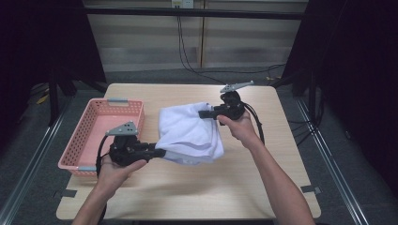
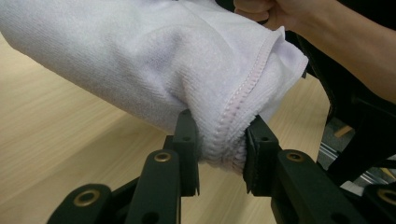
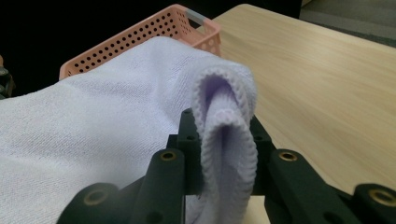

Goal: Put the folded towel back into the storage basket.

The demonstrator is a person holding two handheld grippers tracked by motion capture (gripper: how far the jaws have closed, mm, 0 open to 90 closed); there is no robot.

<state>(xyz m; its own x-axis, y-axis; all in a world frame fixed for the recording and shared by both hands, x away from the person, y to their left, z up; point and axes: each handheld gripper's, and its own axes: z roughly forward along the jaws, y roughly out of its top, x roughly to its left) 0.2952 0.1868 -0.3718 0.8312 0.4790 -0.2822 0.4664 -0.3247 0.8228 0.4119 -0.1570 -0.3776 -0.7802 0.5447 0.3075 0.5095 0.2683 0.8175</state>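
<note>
Done: white towel [image 1: 190, 133] gripped at two ends and lifted partly off the desk [image 1: 263, 187].
Left: judged folding or moving to the pink basket [image 1: 101, 133]; neither finished.
Left tool [image 2: 220, 154]: clamped on a bunched, stitched hem.
Right tool [image 3: 226, 154]: clamped on a doubled-over edge.
Towel location: mid-desk, slung between both tools, just beside the basket.
Towel look: soft terry, rumpled, sagging.

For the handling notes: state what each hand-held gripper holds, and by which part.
Both grip the white towel: left hand-held gripper on a bunched hemmed edge, right hand-held gripper on a folded edge.
</note>
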